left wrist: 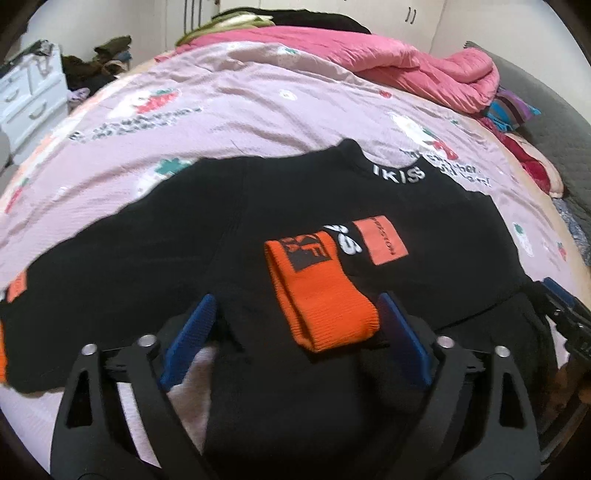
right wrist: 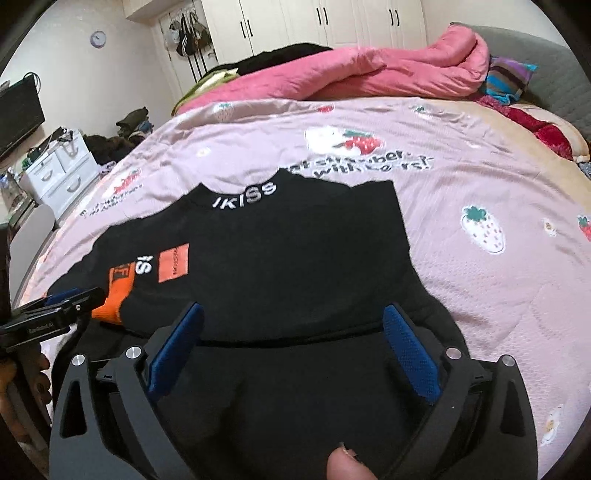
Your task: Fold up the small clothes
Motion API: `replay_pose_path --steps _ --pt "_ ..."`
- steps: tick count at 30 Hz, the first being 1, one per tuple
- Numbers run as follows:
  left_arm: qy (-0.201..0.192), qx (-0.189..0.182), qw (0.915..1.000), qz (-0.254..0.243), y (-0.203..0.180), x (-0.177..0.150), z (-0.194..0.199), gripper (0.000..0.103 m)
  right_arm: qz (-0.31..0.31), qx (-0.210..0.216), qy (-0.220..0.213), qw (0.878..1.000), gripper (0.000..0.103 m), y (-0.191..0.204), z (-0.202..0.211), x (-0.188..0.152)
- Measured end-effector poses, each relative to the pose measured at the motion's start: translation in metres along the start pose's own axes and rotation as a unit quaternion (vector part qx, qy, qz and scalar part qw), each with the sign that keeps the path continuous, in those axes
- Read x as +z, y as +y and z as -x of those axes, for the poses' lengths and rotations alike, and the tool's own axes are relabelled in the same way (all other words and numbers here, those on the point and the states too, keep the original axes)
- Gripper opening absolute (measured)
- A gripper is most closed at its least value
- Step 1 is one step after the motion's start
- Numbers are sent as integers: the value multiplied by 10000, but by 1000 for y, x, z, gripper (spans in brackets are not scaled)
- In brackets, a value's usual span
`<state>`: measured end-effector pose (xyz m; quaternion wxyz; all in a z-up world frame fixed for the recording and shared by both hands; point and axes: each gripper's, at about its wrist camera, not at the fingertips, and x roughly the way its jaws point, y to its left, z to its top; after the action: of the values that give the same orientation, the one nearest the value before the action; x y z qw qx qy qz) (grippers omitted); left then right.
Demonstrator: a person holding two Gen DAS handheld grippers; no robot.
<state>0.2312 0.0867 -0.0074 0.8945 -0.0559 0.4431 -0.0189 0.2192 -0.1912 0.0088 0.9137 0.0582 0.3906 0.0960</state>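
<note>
A small black sweater with white lettering on its collar and an orange patch lies flat on the pink bed cover. A sleeve with an orange cuff is folded across its front. My left gripper is open, its blue pads either side of the cuff over the sweater's near edge. My right gripper is open over the sweater at its near hem; the cuff lies to its left, next to the left gripper. My right gripper also shows at the right edge of the left wrist view.
A bunched pink quilt lies at the far side of the bed, with a striped cloth and a red blanket to the right. White drawers and a clothes pile stand on the floor to the left. Wardrobes line the back wall.
</note>
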Motion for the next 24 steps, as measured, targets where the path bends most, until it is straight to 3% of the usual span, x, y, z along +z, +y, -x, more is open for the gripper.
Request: replay_pose_path --steps 4,24 --pt "-172 94 9998 37 2 3 12 94 -80 29 -61 9999 98 0 6 2" --pt "-518 563 9965 349 36 -8 47 94 385 284 -296 9984 99 48 21 12"
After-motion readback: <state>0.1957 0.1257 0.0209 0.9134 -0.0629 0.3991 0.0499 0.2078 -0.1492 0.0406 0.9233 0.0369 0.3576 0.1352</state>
